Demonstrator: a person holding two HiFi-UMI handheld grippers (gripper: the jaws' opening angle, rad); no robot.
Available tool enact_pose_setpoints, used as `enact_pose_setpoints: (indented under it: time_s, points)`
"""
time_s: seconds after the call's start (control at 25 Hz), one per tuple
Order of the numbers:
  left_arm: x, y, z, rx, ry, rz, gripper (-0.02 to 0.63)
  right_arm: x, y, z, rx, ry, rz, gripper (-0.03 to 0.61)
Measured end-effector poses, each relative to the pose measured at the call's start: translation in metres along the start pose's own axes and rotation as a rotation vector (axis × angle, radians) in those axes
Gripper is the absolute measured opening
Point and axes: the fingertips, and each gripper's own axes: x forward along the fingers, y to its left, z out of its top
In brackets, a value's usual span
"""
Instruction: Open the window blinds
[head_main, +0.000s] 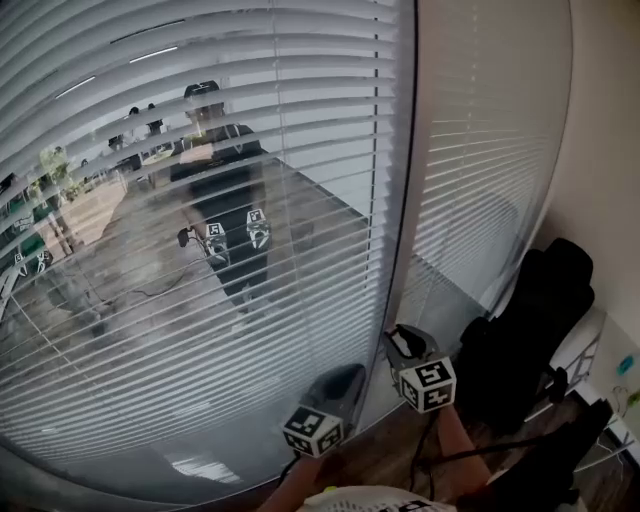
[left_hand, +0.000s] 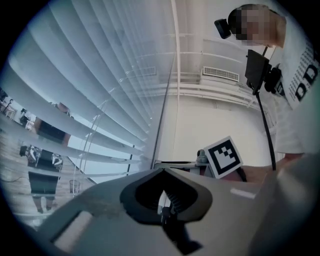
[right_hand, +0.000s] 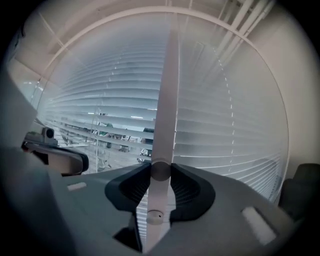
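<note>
White slatted window blinds (head_main: 150, 330) fill the head view, their slats tilted partly open so the glass behind shows a reflection of a person. A pale tilt wand (head_main: 405, 180) hangs between two blind panels. My right gripper (head_main: 400, 335) is shut on the wand's lower end; in the right gripper view the wand (right_hand: 167, 90) runs up from between the dark pads (right_hand: 131, 186) of that gripper (right_hand: 160, 172). My left gripper (head_main: 347, 373) sits just left of it, near the blinds' bottom. Its jaws (left_hand: 162, 197) look closed, with only a thin pale sliver between them.
A black bag or chair (head_main: 540, 330) stands by the right wall, with cables and a white frame (head_main: 580, 370) beside it. Wooden floor (head_main: 400, 450) shows at the bottom. In the left gripper view a person stands at the right and a wall vent (left_hand: 220, 74) sits high.
</note>
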Motion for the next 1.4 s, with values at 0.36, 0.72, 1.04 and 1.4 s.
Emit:
enact_pose_setpoints:
  time_s: [0.36,0.72,1.04,1.4]
  points:
    - [-0.0026,0.0028,-0.0025,-0.042,0.012,0.008,-0.009,0.0001,-0.0012,-0.0022,0.186,-0.033,-0.017,0.133]
    - [-0.0009,-0.0021,-0.0044,-0.068,0.017,-0.005,-0.009,-0.0009,-0.0009,-0.0042,0.246,-0.026,-0.042,0.132]
    - [-0.0011,0.0045,-0.0030,-0.071,0.008,0.002,-0.009,-0.0001,-0.0003,-0.0048,0.229,-0.030,-0.038,0.123]
    - [0.0012,0.0057,-0.0044,-0.073,0.010,-0.001,-0.009,-0.0006,0.0008,-0.0044,0.211,-0.041,-0.041,0.123]
